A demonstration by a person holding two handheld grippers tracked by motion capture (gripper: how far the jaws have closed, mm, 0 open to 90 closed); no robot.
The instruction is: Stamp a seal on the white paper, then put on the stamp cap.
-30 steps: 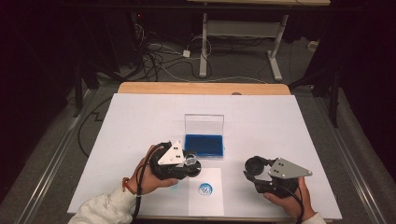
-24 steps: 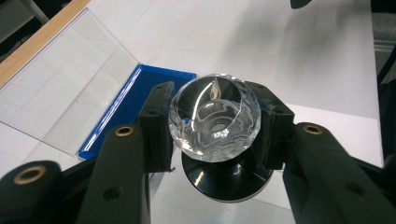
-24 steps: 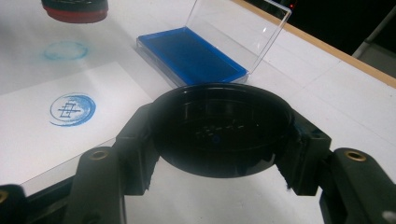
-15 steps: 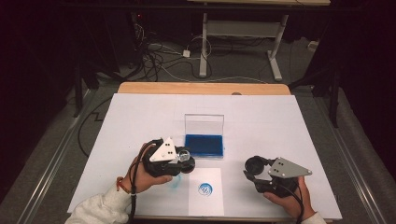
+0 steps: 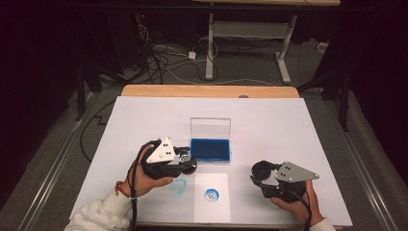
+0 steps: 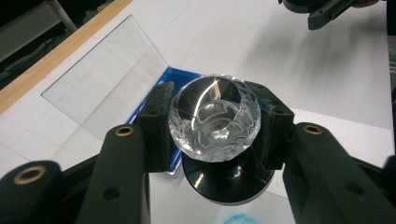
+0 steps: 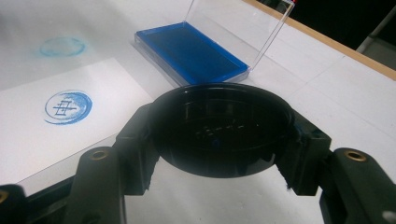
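Clear faceted plastic formed the handle of the round stamp (image 6: 215, 119), which the left tool (image 5: 185, 161) gripped firmly between its jaws, the black base hanging below the pads. Just ahead of that tool lay the blue ink pad (image 5: 210, 149) with its clear lid (image 5: 210, 128) standing open; a faint blue smudge (image 5: 179, 186) marked the bench (image 5: 288, 125) under the tool. The right tool (image 5: 258, 174) was clenched on a black round cap (image 7: 219, 128), held well apart on the far side of the white card (image 5: 212, 197), which already bore 1 blue print. Judging by this, the stamping looked done and capping was in hand: next, the 2 tools would need to meet so the cap seats squarely over the stamp's inked face.
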